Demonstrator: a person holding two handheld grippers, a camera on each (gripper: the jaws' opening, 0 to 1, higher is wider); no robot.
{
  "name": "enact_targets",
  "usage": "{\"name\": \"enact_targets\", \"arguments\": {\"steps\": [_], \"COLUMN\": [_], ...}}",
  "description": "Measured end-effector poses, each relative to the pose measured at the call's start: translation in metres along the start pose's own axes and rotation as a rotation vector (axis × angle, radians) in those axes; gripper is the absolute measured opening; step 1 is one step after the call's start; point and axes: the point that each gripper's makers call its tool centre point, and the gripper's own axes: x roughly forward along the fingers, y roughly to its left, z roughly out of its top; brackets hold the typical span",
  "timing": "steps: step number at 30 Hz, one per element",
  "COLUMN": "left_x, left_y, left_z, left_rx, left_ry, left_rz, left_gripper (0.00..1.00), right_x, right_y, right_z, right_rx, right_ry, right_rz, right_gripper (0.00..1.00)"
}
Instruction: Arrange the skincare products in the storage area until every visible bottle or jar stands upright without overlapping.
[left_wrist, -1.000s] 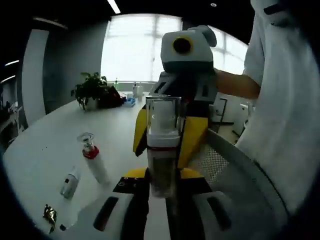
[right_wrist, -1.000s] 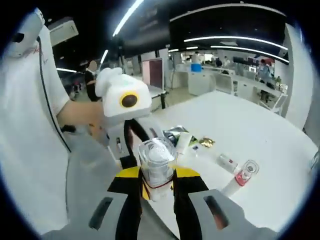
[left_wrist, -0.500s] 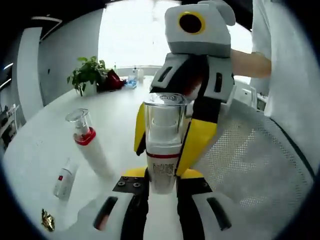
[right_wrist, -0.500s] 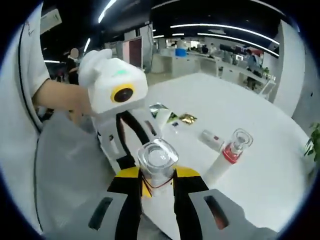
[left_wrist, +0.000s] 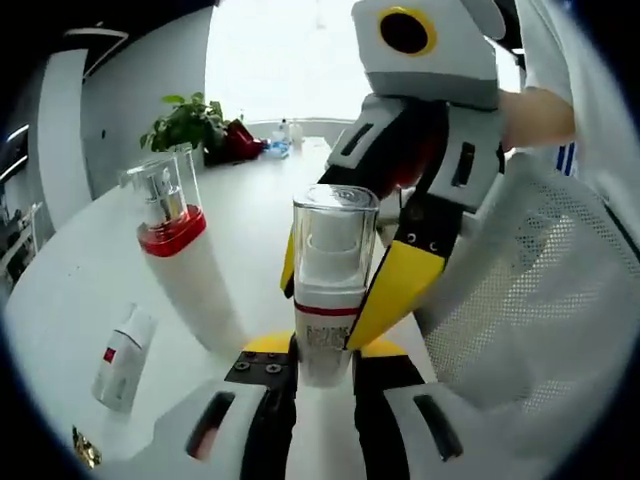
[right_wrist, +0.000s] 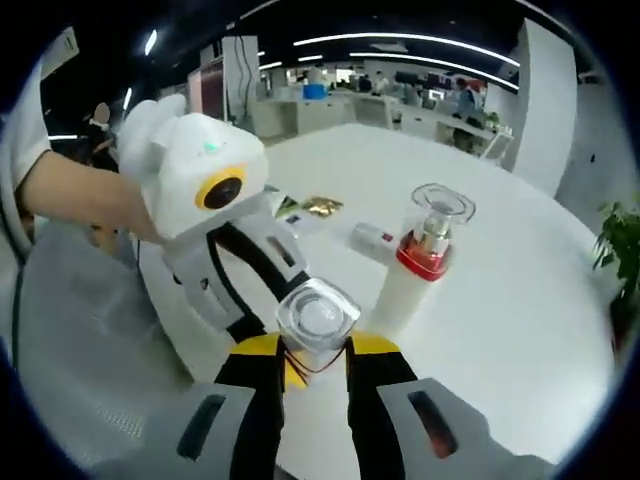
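- Frame centre, left gripper view: the left gripper (left_wrist: 325, 365) is closed on the base of a clear-capped bottle (left_wrist: 330, 285).
- The right gripper (right_wrist: 312, 358) clamps the same bottle, whose cap sits low-centre in the right gripper view.
- A red-collared bottle (left_wrist: 180, 260) stands on the white worktop (left_wrist: 80, 290) at centre-left, a small tube (left_wrist: 122, 345) lying at lower left.

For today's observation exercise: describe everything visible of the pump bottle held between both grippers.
The pump bottle is white with a clear square cap over its pump head, a red band below it and small print on the body. It stands upright, gripped low by the left gripper and by the right gripper, beside a taller red-collared bottle.
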Motion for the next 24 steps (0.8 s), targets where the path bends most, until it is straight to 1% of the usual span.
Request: {"name": "enact_targets", "arguments": {"steps": [5, 6, 13, 22, 24], "left_x": [0.004, 0.006, 0.011, 0.016, 0.017], "left_y": [0.007, 0.011, 0.011, 0.012, 0.013], "left_z": [-0.002, -0.006, -0.009, -0.016, -0.015], "left_rx": [0.011, 0.004, 0.019, 0.023, 0.020], "left_ry": [-0.009, -0.011, 0.007, 0.034, 0.027], "left_rz": [0.006, -0.001, -0.021, -0.030, -0.033], "left_gripper": [0.15, 0.15, 0.16, 0.16, 0.16], "right_x": [0.006, 0.008, 0.016, 0.019, 0.020], "right_y": [-0.005, -0.005, -0.006, -0.009, -0.011], "right_z": [-0.001, -0.001, -0.005, -0.014, -0.014], "right_rx": [-0.026, -0.033, -0.059, -0.038, -0.033], "right_ry": [0.008, 0.013, 0.049, 0.087, 0.084], "right_rz": [-0.028, -0.031, -0.059, -0.070, -0.074], "right_gripper": [0.23, 0.23, 0.23, 0.23, 0.23]}}
